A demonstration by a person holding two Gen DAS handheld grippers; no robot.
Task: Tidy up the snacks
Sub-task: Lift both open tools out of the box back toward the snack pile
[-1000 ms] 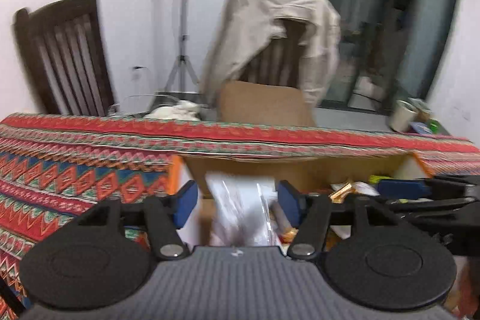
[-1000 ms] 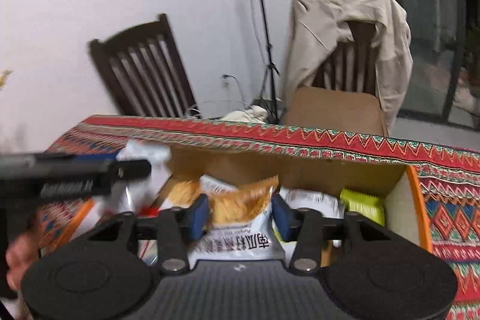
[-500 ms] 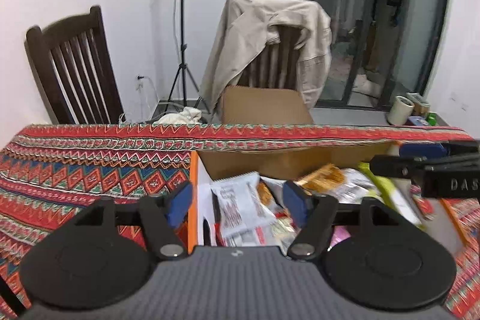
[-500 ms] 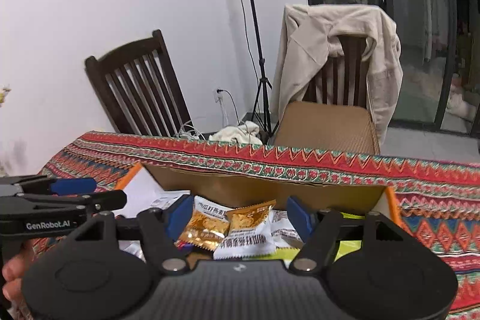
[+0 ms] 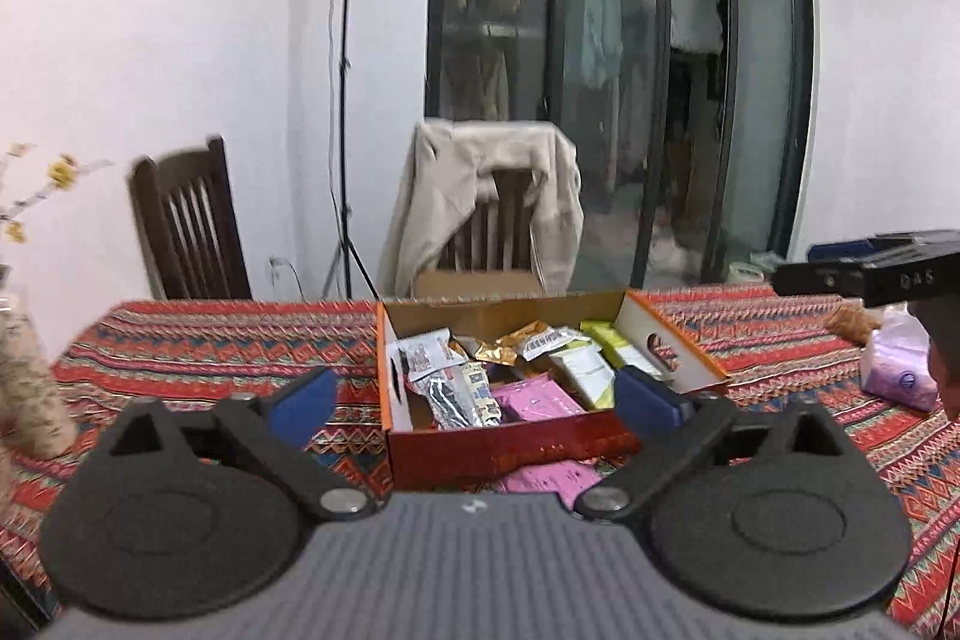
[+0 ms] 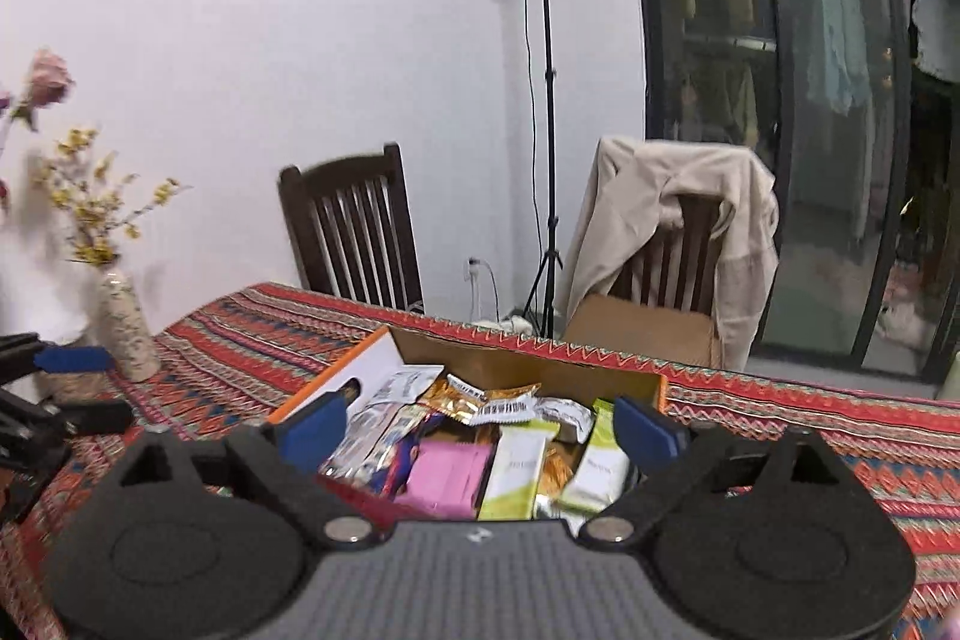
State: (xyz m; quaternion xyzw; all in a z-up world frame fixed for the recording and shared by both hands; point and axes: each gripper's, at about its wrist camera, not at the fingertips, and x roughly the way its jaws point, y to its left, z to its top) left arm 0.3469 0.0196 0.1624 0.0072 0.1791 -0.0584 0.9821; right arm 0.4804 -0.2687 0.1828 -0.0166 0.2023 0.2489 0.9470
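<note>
An orange cardboard box (image 5: pixel 504 445) sits on the patterned tablecloth, full of several snack packets: a pink one (image 5: pixel 537 400), yellow-green ones (image 5: pixel 612 346), a gold one (image 5: pixel 501 352) and a white one (image 5: pixel 426 349). The box also shows in the right wrist view (image 6: pixel 372 358). My left gripper (image 5: pixel 474 400) is open and empty, held above and in front of the box. My right gripper (image 6: pixel 477 424) is open and empty, above the box's near side. Another pink packet (image 5: pixel 552 475) lies on the cloth in front of the box.
A vase with yellow flowers (image 6: pixel 126 334) stands at the table's left. A plastic bag (image 5: pixel 897 364) lies on the cloth at the right. Two wooden chairs, one draped with a beige jacket (image 6: pixel 672 232), and a light stand (image 6: pixel 546 160) are behind the table.
Both grippers have let go of their packets, which now lie in the box, opened wide, and pulled up and back away from the box.
</note>
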